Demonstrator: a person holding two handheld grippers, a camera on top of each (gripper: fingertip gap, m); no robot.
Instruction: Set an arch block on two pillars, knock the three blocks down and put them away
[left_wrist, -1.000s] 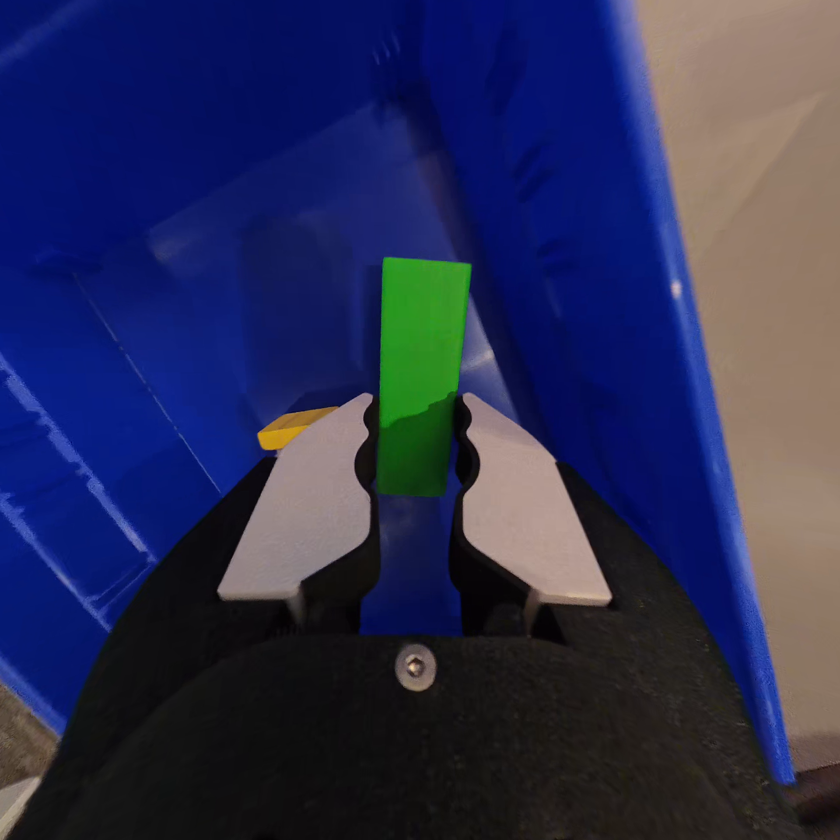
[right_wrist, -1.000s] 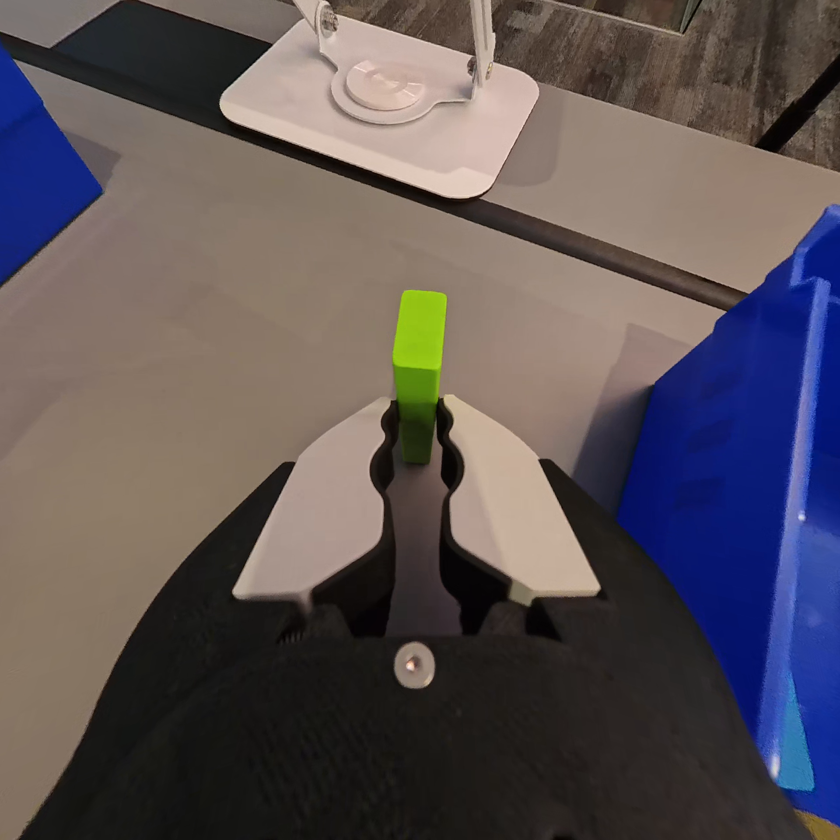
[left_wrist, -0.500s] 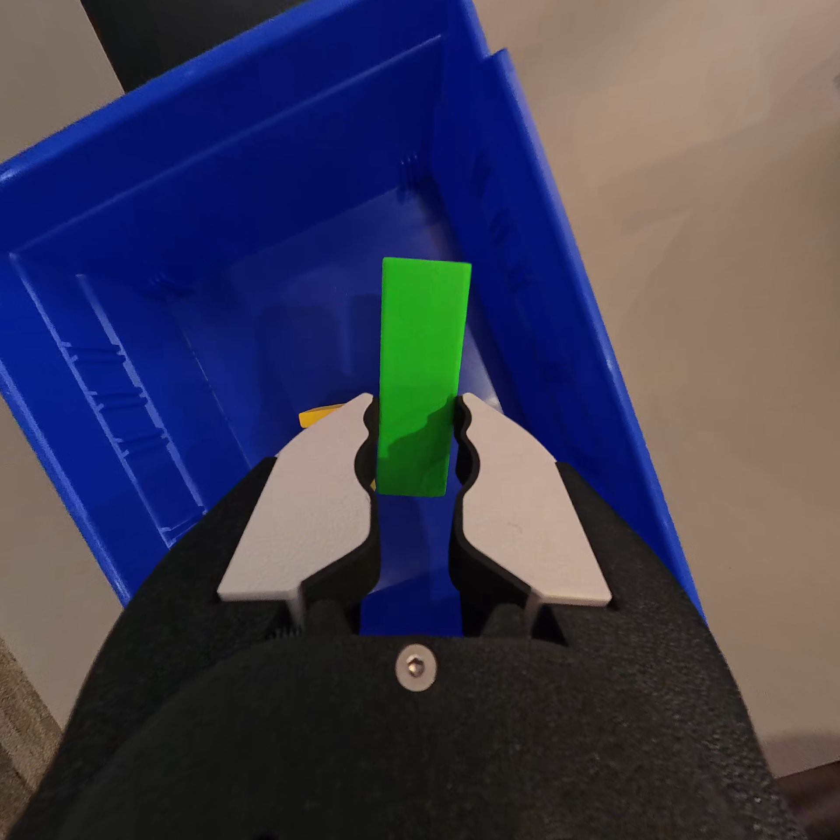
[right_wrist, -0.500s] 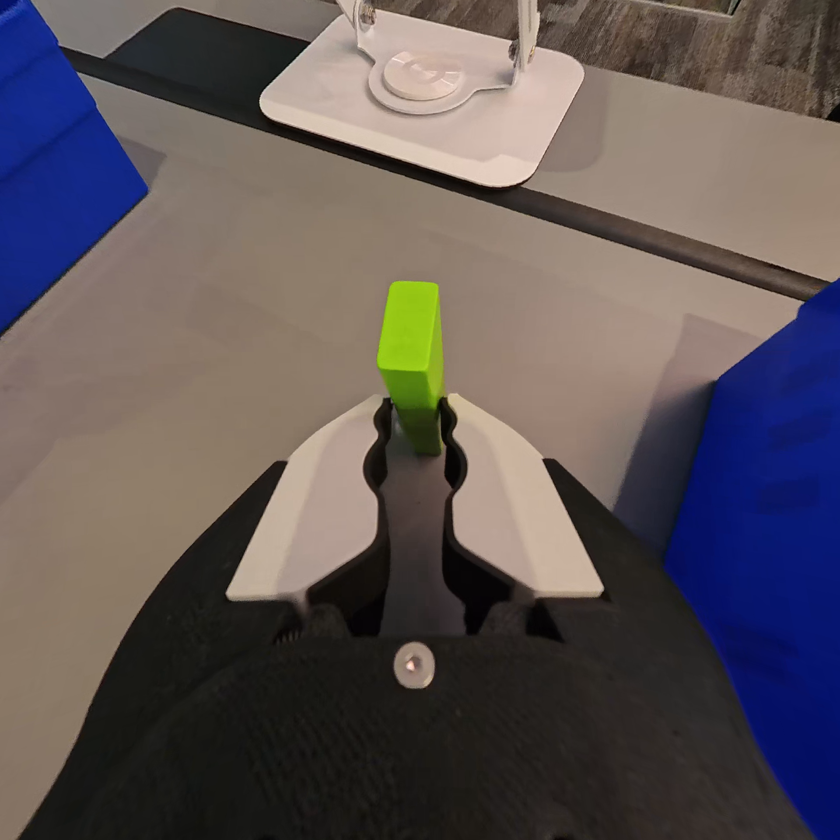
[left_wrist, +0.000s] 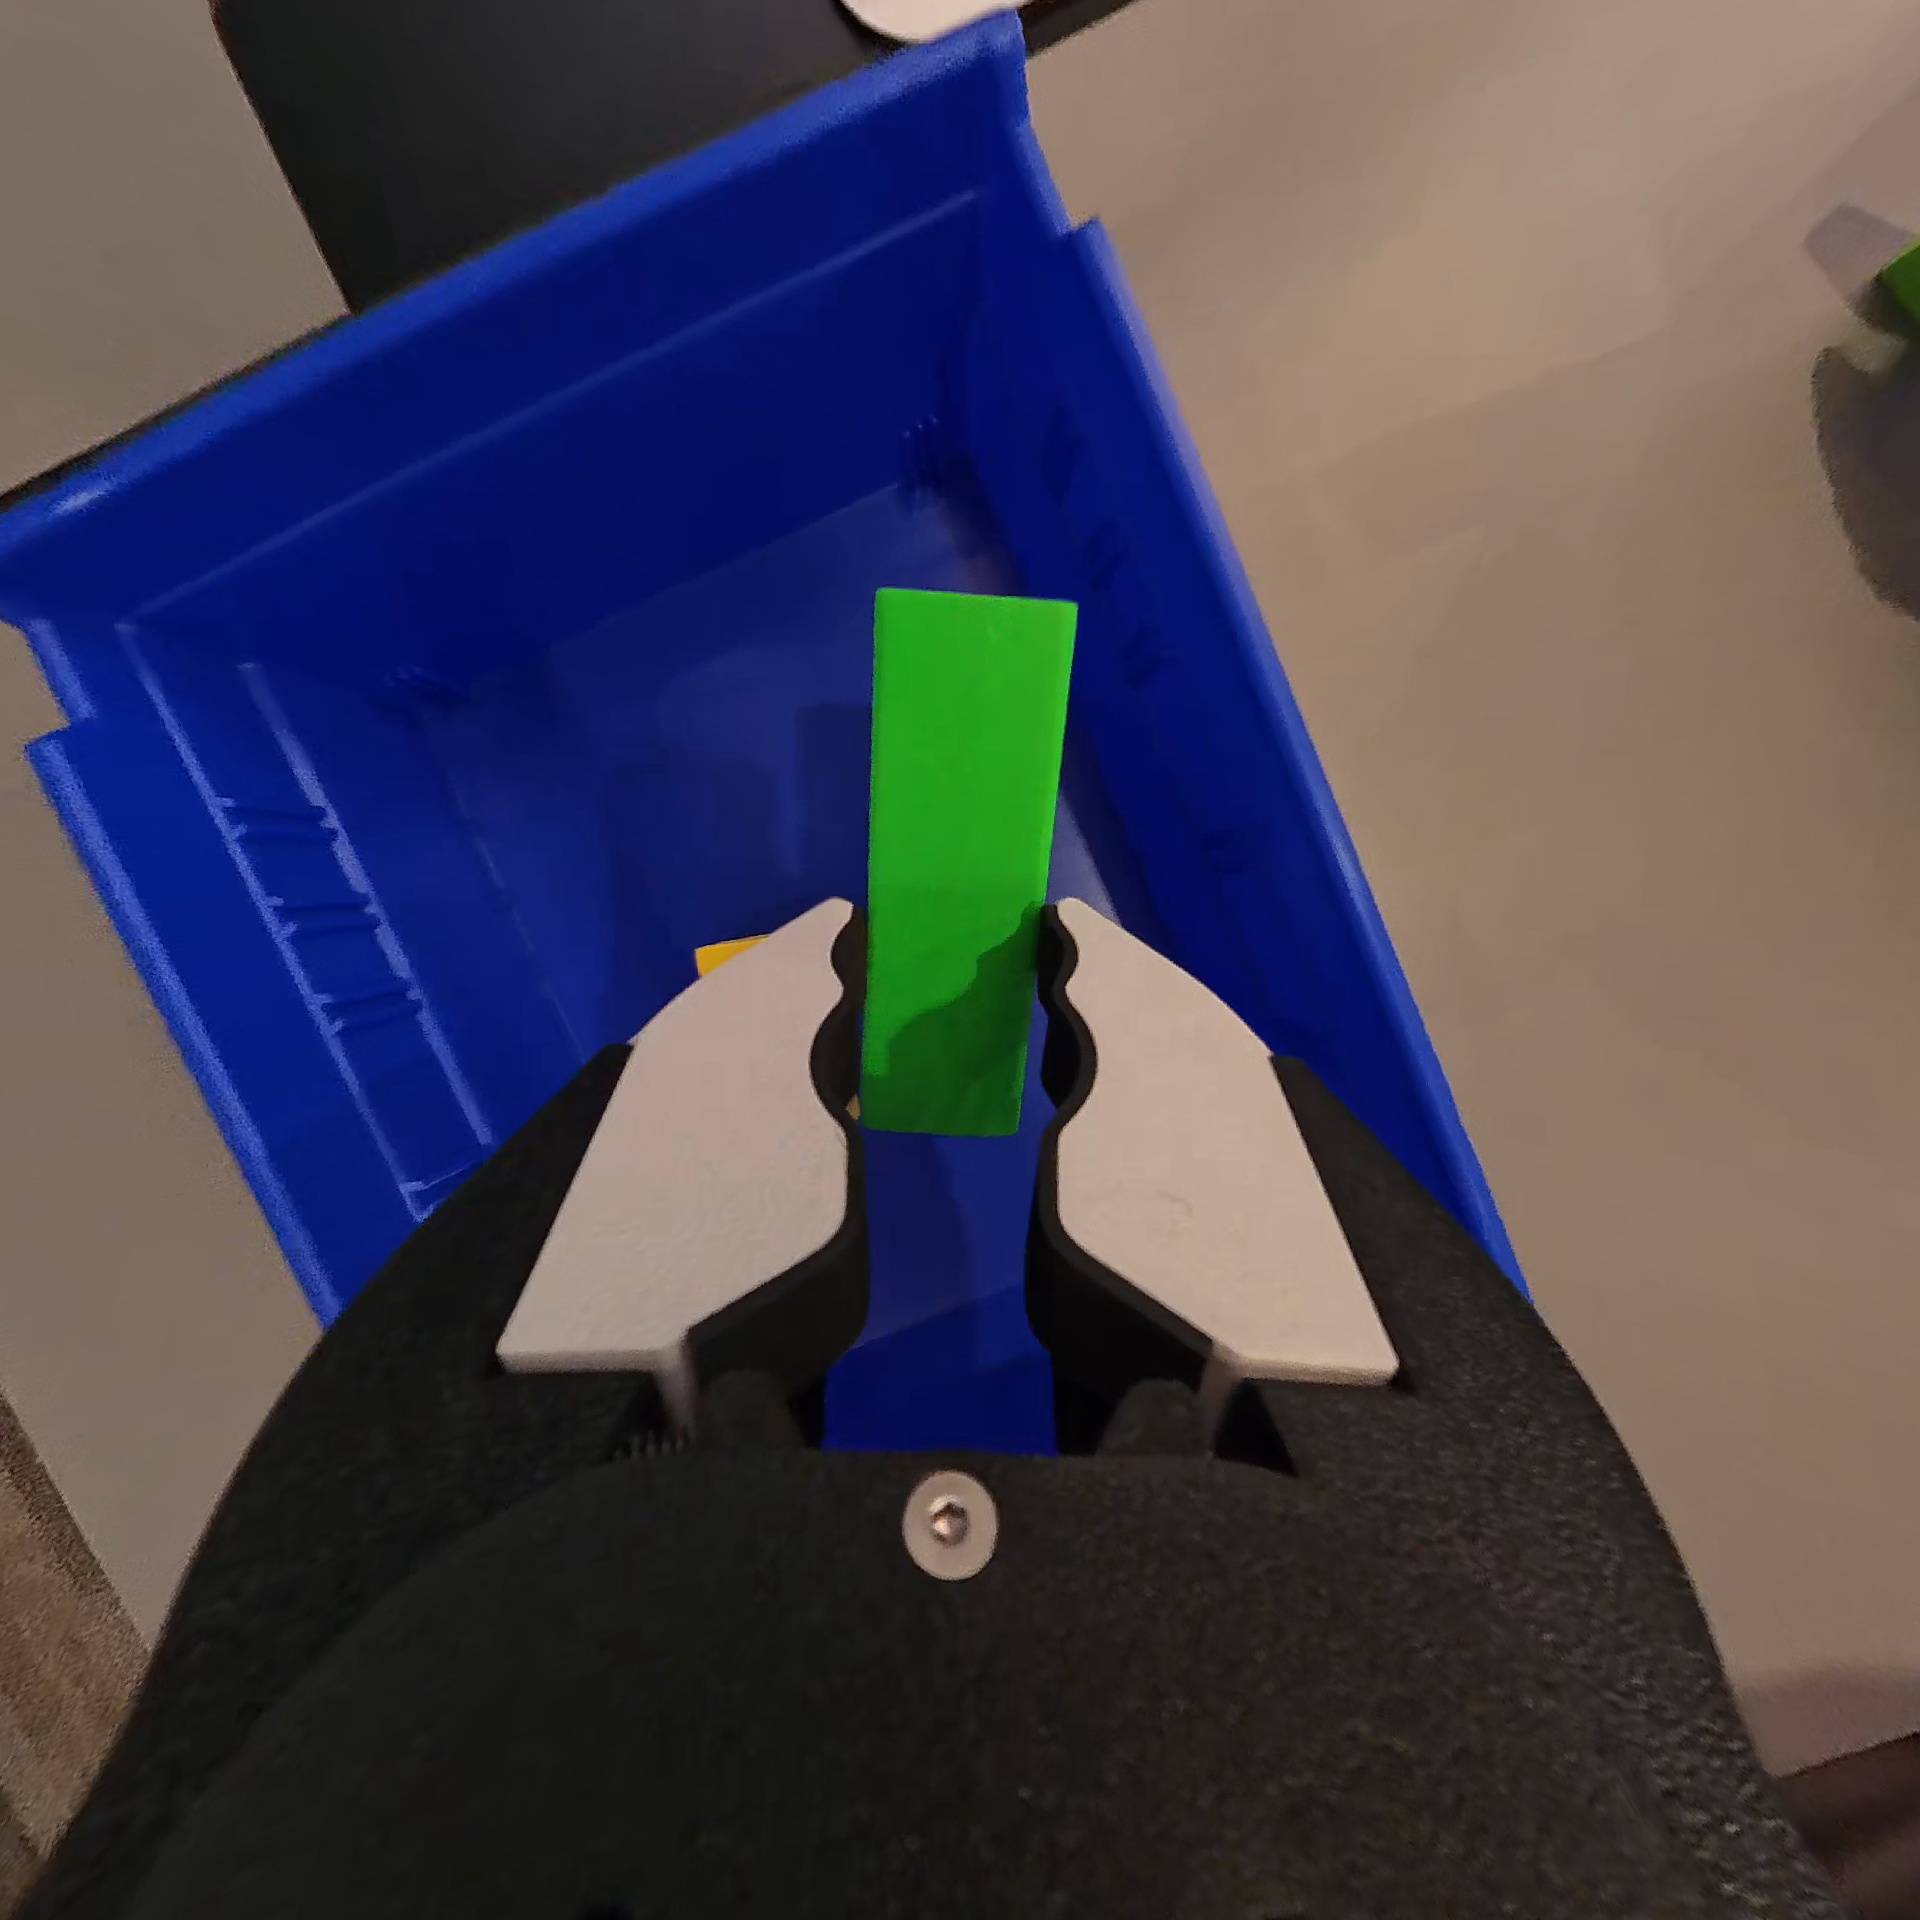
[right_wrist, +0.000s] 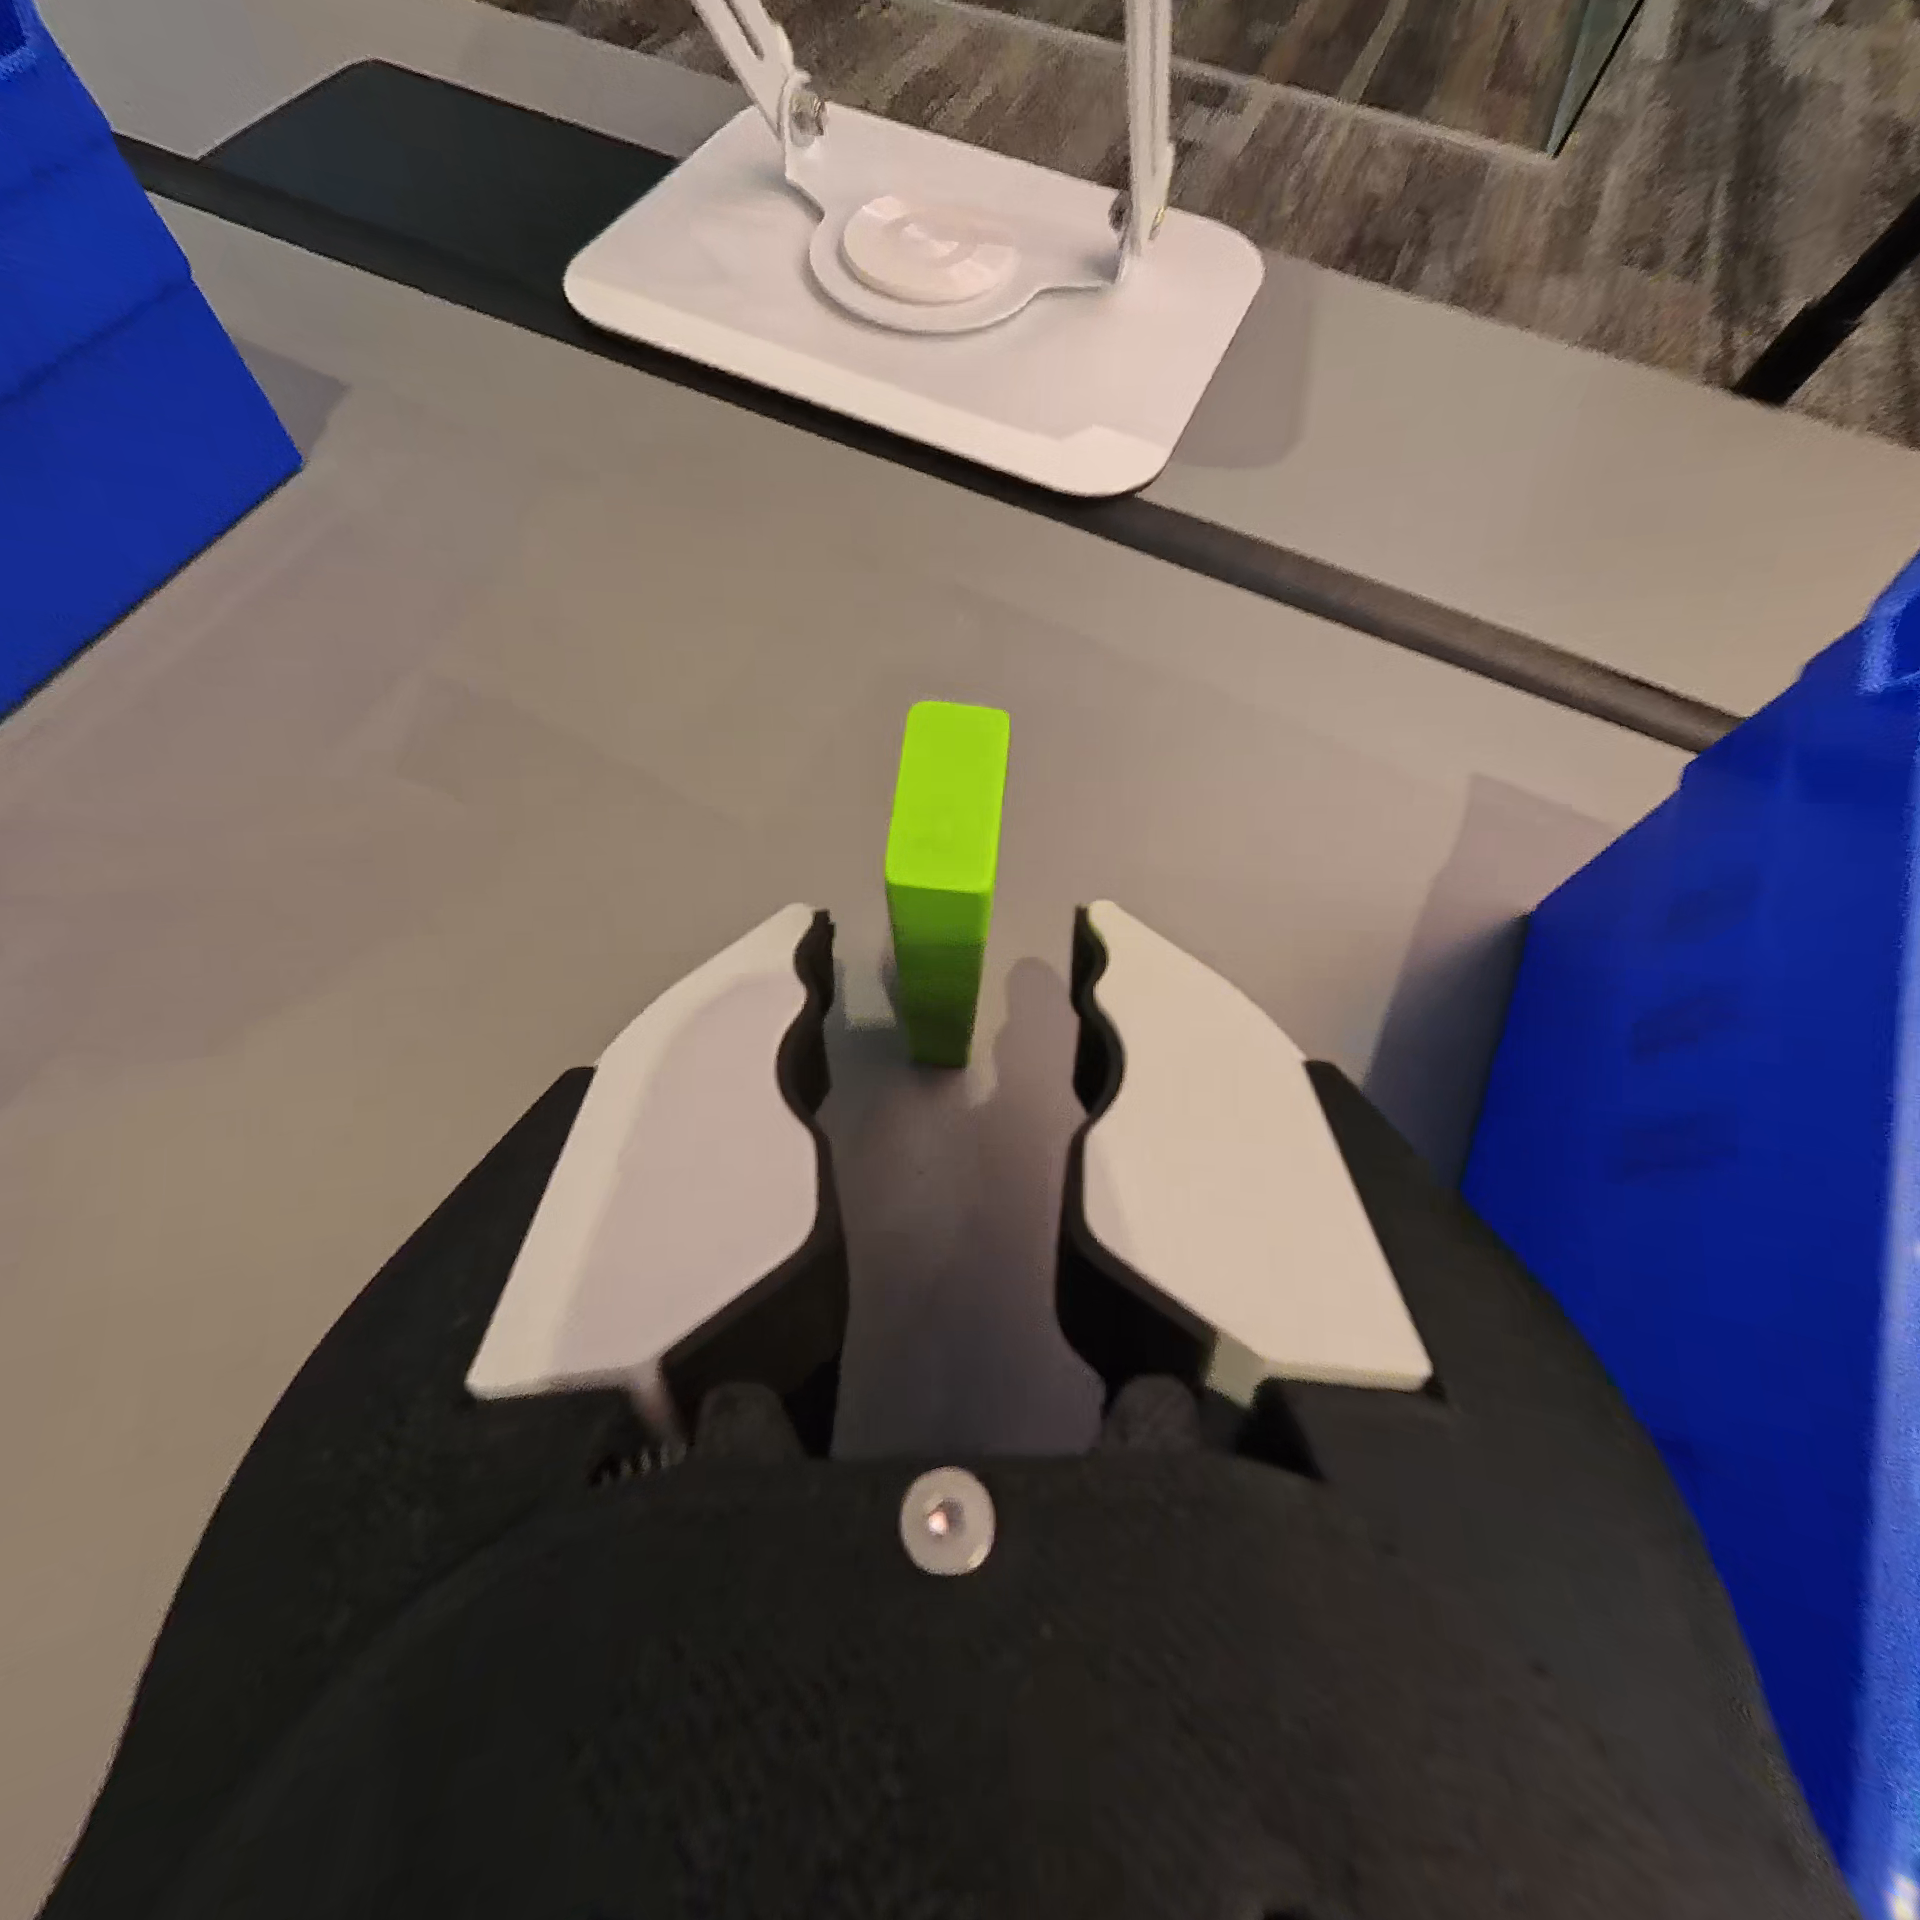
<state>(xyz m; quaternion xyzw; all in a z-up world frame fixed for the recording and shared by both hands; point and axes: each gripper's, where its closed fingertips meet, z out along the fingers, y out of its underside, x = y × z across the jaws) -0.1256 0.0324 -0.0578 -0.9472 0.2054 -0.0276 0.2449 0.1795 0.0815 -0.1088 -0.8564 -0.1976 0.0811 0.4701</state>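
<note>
Bin walls of blue plastic (left_wrist: 499, 582) fill the left wrist view; above the blue bin the left gripper (left_wrist: 948, 1023) clamps a green block (left_wrist: 966, 831) by its near end. A yellow piece (left_wrist: 727, 951), perhaps another block, peeks out left of the fingers. Right of there, the right gripper (right_wrist: 951, 1013) is spread apart around a lime block (right_wrist: 945, 883) standing upright on the grey table (right_wrist: 416, 810), touching neither finger. Beyond it rests a white stand base (right_wrist: 935, 343).

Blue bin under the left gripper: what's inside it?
Blue bin holds a yellow block, mostly covered by the left gripper's fingers. The floor beneath them is hidden.
</note>
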